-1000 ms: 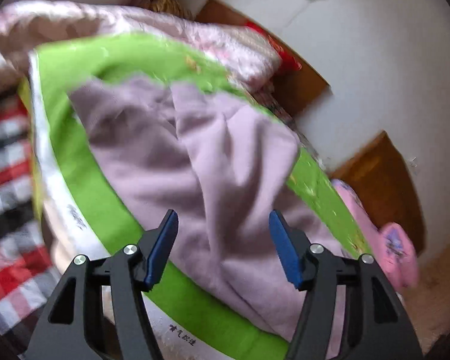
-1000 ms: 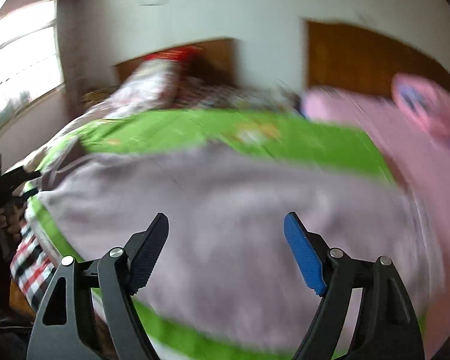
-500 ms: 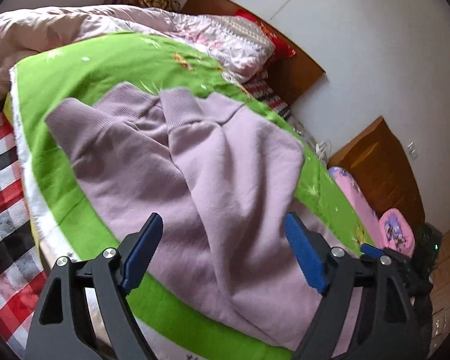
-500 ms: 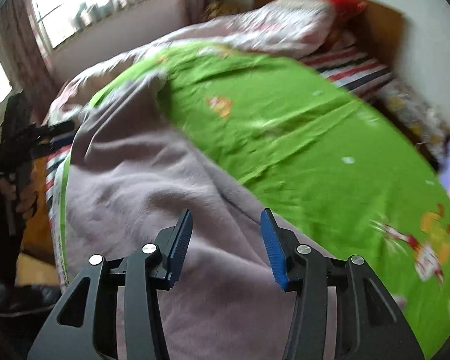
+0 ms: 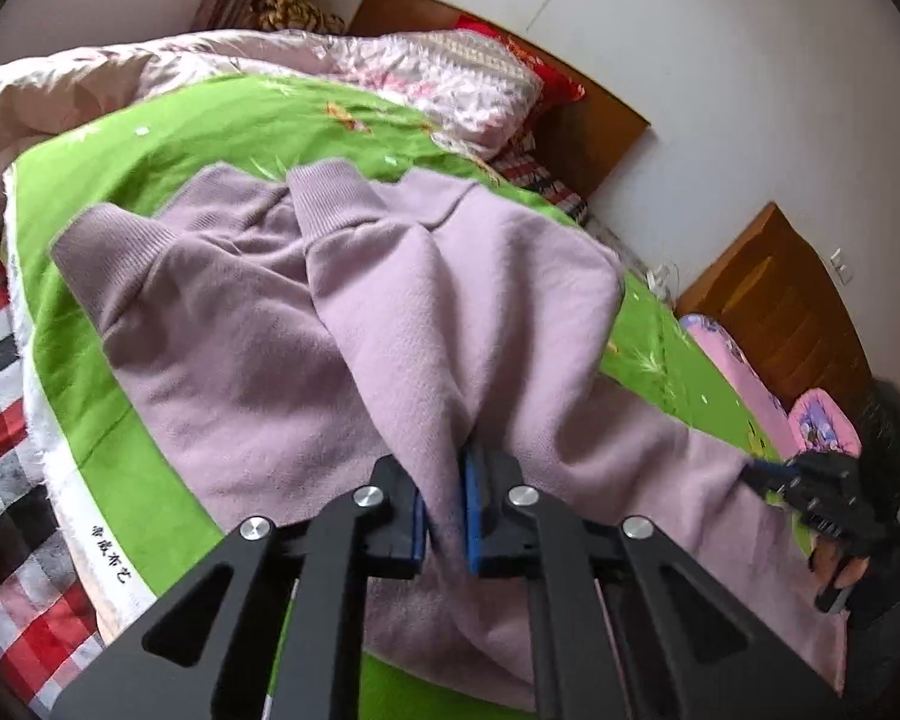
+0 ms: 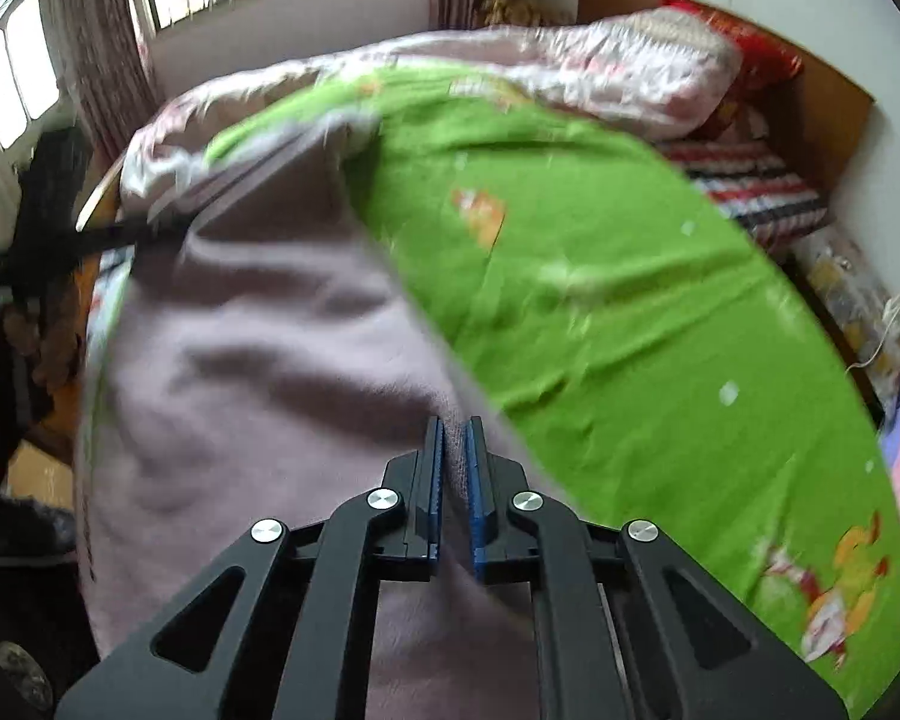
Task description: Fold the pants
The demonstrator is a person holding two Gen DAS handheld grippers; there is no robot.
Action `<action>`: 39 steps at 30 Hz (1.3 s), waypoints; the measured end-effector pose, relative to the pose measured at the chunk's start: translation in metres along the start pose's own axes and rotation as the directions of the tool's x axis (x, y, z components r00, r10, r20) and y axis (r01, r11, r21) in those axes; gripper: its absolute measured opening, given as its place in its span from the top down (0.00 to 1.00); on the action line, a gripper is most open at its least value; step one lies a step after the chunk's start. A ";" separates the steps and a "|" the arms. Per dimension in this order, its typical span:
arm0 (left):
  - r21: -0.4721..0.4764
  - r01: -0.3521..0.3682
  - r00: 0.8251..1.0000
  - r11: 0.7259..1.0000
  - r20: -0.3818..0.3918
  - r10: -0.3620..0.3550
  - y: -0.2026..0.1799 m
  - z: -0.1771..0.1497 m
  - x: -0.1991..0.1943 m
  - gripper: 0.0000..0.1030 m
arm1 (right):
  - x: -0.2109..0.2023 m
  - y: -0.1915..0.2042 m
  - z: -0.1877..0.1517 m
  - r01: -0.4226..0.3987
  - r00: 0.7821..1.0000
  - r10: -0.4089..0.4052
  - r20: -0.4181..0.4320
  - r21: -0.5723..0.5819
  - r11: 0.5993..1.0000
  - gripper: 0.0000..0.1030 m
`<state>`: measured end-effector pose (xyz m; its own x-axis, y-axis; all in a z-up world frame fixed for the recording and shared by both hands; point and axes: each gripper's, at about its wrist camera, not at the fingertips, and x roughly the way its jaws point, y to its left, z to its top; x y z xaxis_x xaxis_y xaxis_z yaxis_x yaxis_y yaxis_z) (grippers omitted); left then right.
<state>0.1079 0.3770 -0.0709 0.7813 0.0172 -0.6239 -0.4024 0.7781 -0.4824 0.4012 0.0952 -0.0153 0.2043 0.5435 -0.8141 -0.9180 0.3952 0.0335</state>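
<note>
Nearest to you, your left gripper [image 5: 447, 516] is pinching a raised ridge of the lilac sweatpants [image 5: 306, 324], its blue pads clamped on the fleece close to the near edge of the bed [image 5: 6, 396]. Your right gripper [image 6: 453, 480] is likewise clenched, and a thin fold of the same garment [image 6: 258, 384] is passing between its pads at the border where the fleece meets the green sheet [image 6: 600, 312].

In the left wrist view your right gripper [image 5: 768, 474] is showing low at the right, so both grips are lying along the near long side of the pants, with the right one well apart toward the foot end.

The pants are lying across the green sheet [image 5: 168, 138], their long axis running away from your left gripper toward the two ribbed cuffs [image 5: 324, 192], which are resting near the quilt [image 5: 90, 78] at the far side. Both hands are therefore standing at the end opposite the cuffs; judged from this, any coming fold is depending on carrying the held edge along or across that axis, with the left hand the nearer to the cuffs.
</note>
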 end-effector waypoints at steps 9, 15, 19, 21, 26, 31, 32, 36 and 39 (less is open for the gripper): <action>-0.064 0.031 0.999 0.997 -0.008 -0.031 0.014 -0.007 -0.001 0.68 | 0.043 -0.023 0.006 0.015 0.996 -0.010 -0.085 0.053 0.998 0.88; -0.153 0.182 0.980 0.971 0.107 -0.166 0.040 0.008 -0.036 0.21 | 0.017 -0.022 0.049 -0.179 0.982 0.167 0.091 0.152 0.972 0.04; -0.227 0.137 0.984 0.964 0.145 -0.106 0.071 0.027 -0.045 0.21 | 0.039 -0.012 0.096 -0.298 0.951 0.278 0.133 0.170 0.939 0.10; -0.280 0.110 0.982 0.954 0.177 -0.061 0.093 0.041 -0.053 0.21 | 0.054 -0.005 0.120 -0.312 0.948 0.292 0.129 0.180 0.933 0.21; -0.393 0.066 0.984 0.917 0.176 0.004 0.138 0.076 -0.064 0.21 | 0.081 0.048 0.195 -0.472 0.875 0.457 0.157 0.070 0.879 0.33; -0.383 0.009 0.994 0.924 0.106 0.035 0.134 0.064 -0.043 0.22 | 0.131 0.149 0.259 -0.417 0.906 0.424 -0.006 -0.196 0.888 0.34; -0.389 0.005 0.995 0.921 0.094 0.035 0.133 0.059 -0.037 0.22 | 0.149 0.172 0.270 -0.356 0.933 0.357 -0.048 -0.268 0.895 0.34; -0.379 -0.028 0.996 0.925 0.067 0.057 0.136 0.054 -0.019 0.22 | 0.199 0.215 0.283 -0.247 0.967 0.186 -0.176 -0.440 0.863 0.34; -0.399 -0.027 0.997 0.917 0.056 0.053 0.144 0.052 -0.008 0.22 | 0.227 0.226 0.274 -0.238 0.957 0.110 -0.268 -0.513 0.825 0.42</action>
<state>0.0689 0.5222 -0.1036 0.7841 0.0936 -0.6135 -0.5799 0.4625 -0.6707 0.3333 0.5104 -0.0337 0.0039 0.3652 -0.9309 -0.9801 -0.1833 -0.0760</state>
